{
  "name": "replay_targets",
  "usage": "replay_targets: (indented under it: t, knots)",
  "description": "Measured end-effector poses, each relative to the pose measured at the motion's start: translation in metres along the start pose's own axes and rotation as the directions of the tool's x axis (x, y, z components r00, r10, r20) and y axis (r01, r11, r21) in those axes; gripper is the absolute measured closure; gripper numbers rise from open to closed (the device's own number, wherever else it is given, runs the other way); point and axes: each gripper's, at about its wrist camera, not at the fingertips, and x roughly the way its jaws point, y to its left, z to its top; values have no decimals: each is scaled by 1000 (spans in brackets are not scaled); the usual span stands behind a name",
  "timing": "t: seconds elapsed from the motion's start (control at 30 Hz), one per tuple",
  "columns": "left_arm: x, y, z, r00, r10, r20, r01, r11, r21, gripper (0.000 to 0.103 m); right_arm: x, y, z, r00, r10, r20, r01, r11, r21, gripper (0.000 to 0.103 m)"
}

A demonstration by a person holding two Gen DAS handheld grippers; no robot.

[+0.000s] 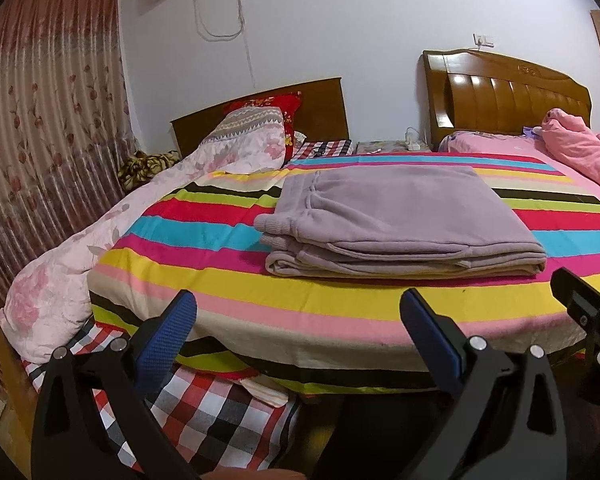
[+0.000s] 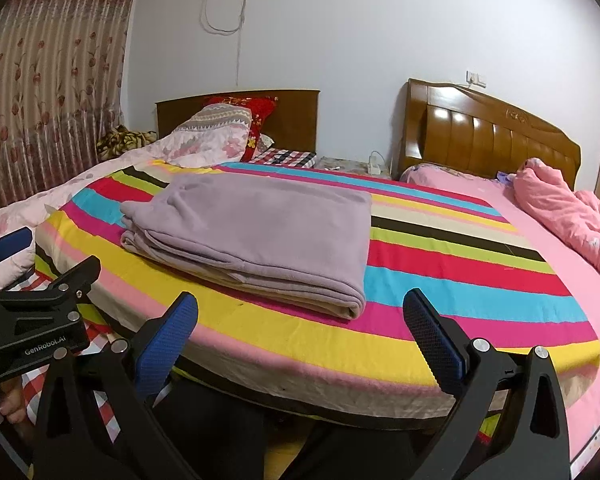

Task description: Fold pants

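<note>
Lilac pants (image 1: 396,216) lie folded into a thick rectangle on the striped sheet (image 1: 228,292), waistband toward the left. The right wrist view shows the same pants (image 2: 256,236) left of centre on the striped sheet (image 2: 460,264). My left gripper (image 1: 298,320) is open, its blue pads held apart over the bed's near edge, short of the pants. My right gripper (image 2: 300,322) is open too, back from the pants' near corner, holding nothing. The left gripper (image 2: 40,288) also appears at the left edge of the right wrist view, and the right gripper's black body (image 1: 588,312) shows at the left wrist view's right edge.
A floral pink quilt (image 1: 100,248) runs along the bed's left side, with pillows (image 1: 260,128) at a dark headboard. A crumpled pink blanket (image 2: 568,216) lies at the right by a carved wooden headboard (image 2: 492,136). A checked cloth (image 1: 204,412) hangs below the near edge.
</note>
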Motion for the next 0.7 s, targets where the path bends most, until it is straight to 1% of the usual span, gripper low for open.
replay_targets:
  t: [0.7]
  knots:
    - [1,0,-2,1000,-15,0,15,1000,-3,1,1,-1,0,1000,6,-6,-6,1000,-2,4]
